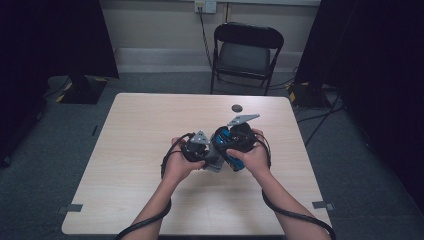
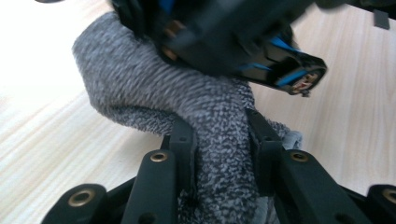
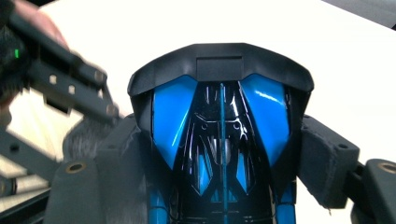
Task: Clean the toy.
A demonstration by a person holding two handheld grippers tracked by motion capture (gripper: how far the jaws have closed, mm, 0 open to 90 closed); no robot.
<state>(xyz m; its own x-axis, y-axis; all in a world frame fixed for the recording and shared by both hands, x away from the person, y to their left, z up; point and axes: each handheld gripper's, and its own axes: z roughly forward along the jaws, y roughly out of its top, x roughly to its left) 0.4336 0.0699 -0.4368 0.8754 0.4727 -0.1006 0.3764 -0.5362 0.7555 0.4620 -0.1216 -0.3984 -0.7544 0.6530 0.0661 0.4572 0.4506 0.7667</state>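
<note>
We pinch the grey cloth (image 2: 219,154) in our left hand-held gripper (image 2: 219,135), right beside the blue-black thing (image 3: 222,140) (its long side up) squeezed by our right hand-held gripper (image 3: 219,154).

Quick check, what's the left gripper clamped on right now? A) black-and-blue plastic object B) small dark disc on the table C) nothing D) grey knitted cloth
D: in the left gripper view, the grey knitted cloth is pinched between the left gripper's two black jaws.

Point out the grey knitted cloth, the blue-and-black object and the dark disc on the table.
Grey knitted cloth (image 2: 154,88): left gripper view, its upper fold.
Blue-and-black object (image 3: 173,116): right gripper view, left blue panel.
Dark disc (image 1: 236,107): high view, its centre.
</note>
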